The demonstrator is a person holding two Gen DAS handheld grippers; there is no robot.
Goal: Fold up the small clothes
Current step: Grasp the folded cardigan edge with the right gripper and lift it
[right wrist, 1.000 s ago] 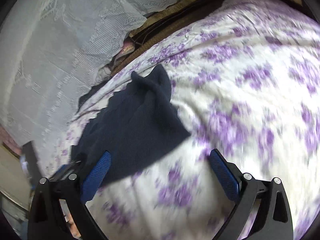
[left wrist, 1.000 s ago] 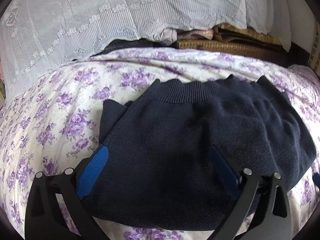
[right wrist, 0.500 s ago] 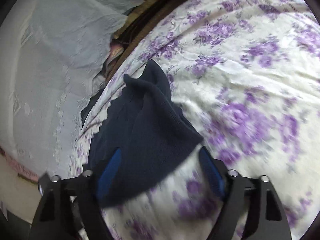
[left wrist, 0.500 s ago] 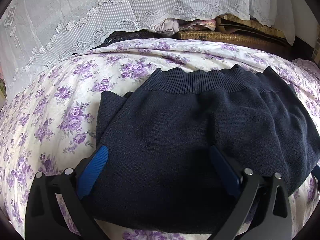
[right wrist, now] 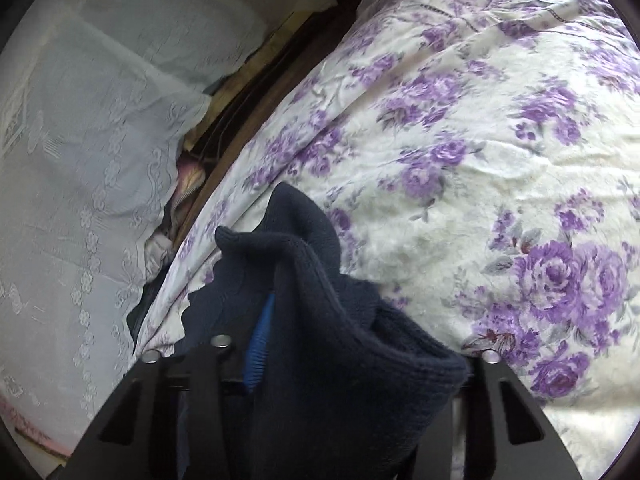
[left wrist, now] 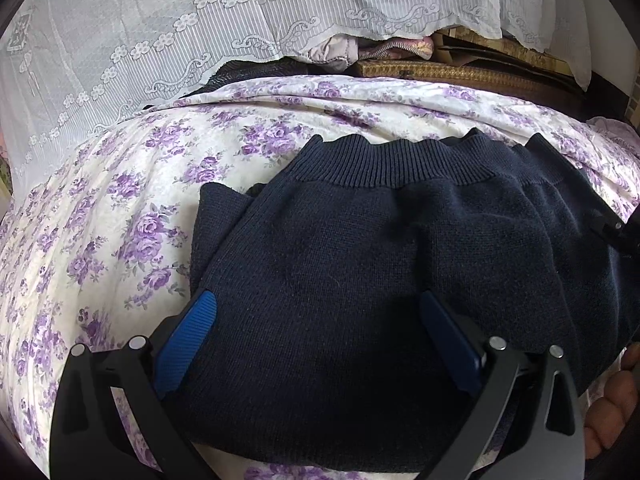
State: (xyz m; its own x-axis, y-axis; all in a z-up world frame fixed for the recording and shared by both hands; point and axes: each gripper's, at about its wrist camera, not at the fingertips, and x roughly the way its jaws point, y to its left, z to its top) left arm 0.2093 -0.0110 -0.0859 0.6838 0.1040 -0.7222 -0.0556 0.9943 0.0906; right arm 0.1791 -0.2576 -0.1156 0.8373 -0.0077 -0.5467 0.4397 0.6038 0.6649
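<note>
A dark navy knit garment (left wrist: 380, 272) with a ribbed band lies on the floral bedspread (left wrist: 100, 232). My left gripper (left wrist: 316, 320) is open, its blue pads (left wrist: 188, 328) spread wide just above the garment's near half. In the right wrist view the garment's right edge (right wrist: 340, 340) is bunched up between my right gripper's (right wrist: 320, 344) fingers, which have closed on it; one blue pad (right wrist: 258, 344) shows beside the cloth, the other is hidden. The right gripper also shows at the right edge of the left wrist view (left wrist: 616, 228).
A white lace curtain (left wrist: 200, 32) hangs behind the bed. A woven mat and bundled cloth (left wrist: 400, 56) lie between curtain and bed. The bedspread (right wrist: 500, 140) extends to the right of the garment. Fingers of a hand (left wrist: 612, 408) show at lower right.
My right gripper has moved onto the garment's right edge and closed on it, lifting the cloth into a fold. My left gripper has stayed open over the garment.
</note>
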